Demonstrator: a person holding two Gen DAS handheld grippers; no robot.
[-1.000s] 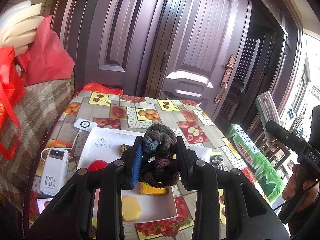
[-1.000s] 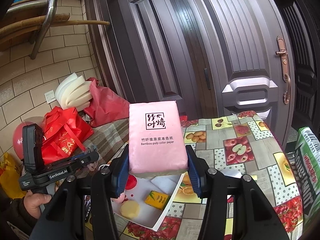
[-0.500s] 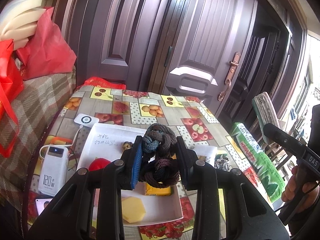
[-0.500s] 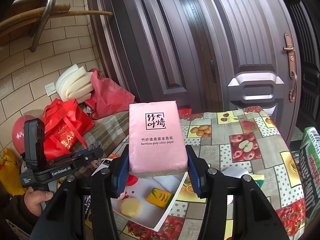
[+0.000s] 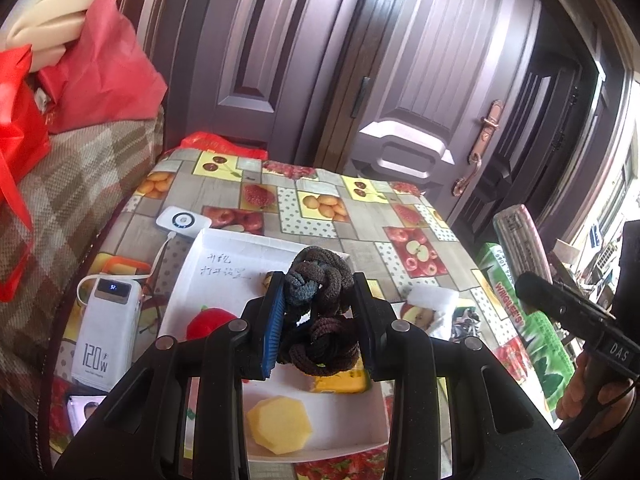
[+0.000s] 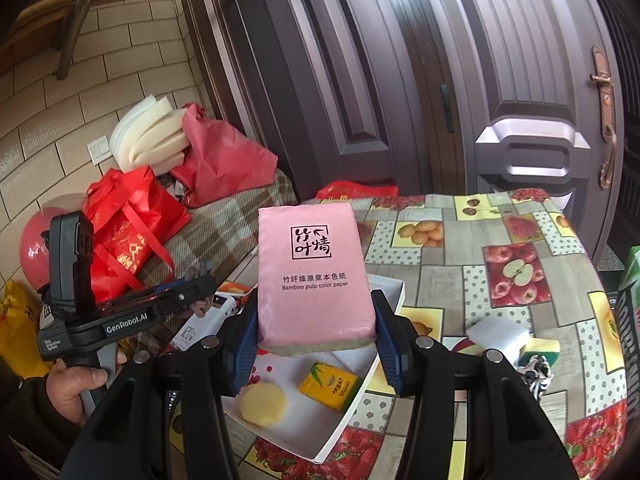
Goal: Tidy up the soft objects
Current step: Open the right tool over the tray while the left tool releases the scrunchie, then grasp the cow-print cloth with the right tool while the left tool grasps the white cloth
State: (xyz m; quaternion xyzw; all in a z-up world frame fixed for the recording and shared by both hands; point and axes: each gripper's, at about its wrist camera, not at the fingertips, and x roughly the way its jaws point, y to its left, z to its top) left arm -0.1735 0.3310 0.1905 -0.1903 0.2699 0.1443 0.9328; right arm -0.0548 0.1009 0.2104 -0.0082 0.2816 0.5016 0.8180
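Pink tissue pack, printed "Bamboo pulp color paper": clamped upright between the jaws of the right gripper, above the near end of the white tray.

Dark braided cord bundle, brown and grey-blue: pinched tight in the left gripper, above the same tray.

Tray contents: yellow sponge piece, yellow tissue packet, red soft item.

Progress, judged: three items appear placed; both held items not yet set down. A white foam piece and a striped item beside it lie outside the tray, probably left to sort.

Surface: table under a fruit-print oilcloth, also bearing a white power bank.

Room: dark panelled door, tiled wall, red bags on a checked cover.
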